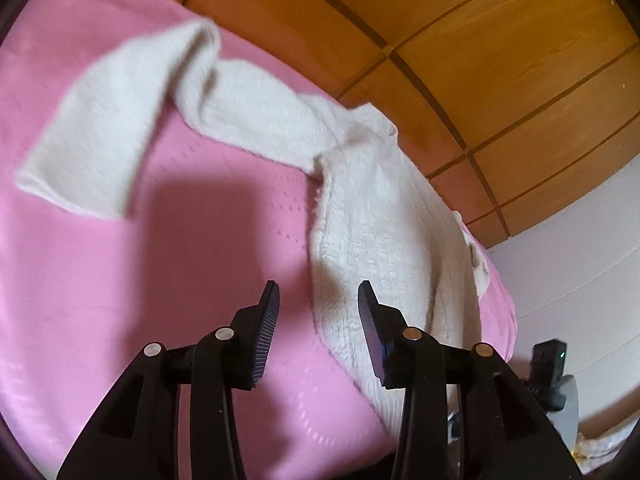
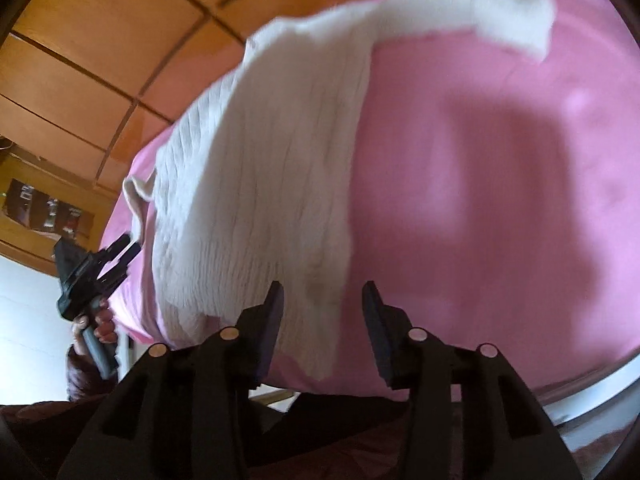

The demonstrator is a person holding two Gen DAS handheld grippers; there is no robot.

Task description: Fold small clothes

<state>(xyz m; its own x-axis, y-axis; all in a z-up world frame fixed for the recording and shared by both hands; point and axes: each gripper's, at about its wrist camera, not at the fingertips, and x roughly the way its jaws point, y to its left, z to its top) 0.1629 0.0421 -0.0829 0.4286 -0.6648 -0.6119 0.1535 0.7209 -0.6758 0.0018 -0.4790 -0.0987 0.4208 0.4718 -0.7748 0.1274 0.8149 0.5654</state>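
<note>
A small white knitted sweater [image 1: 372, 240] lies on a pink bedcover [image 1: 120, 280]. Its body runs toward the near edge and one sleeve [image 1: 100, 128] stretches out to the left. My left gripper [image 1: 318, 292] is open and empty, just above the sweater's lower left edge. In the right wrist view the sweater [image 2: 260, 180] lies on the left half of the pink cover [image 2: 500, 180], its sleeve [image 2: 512, 12] at the top right. My right gripper [image 2: 323, 292] is open and empty over the sweater's hem. The left gripper [image 2: 124, 248] shows there at the left, held by a hand.
A wooden panelled wardrobe [image 1: 480, 60] stands behind the bed. A white wall [image 1: 580, 260] is at the right. The right gripper's body [image 1: 548, 364] shows past the bed's right edge. A wooden shelf with small items [image 2: 44, 208] is at the far left.
</note>
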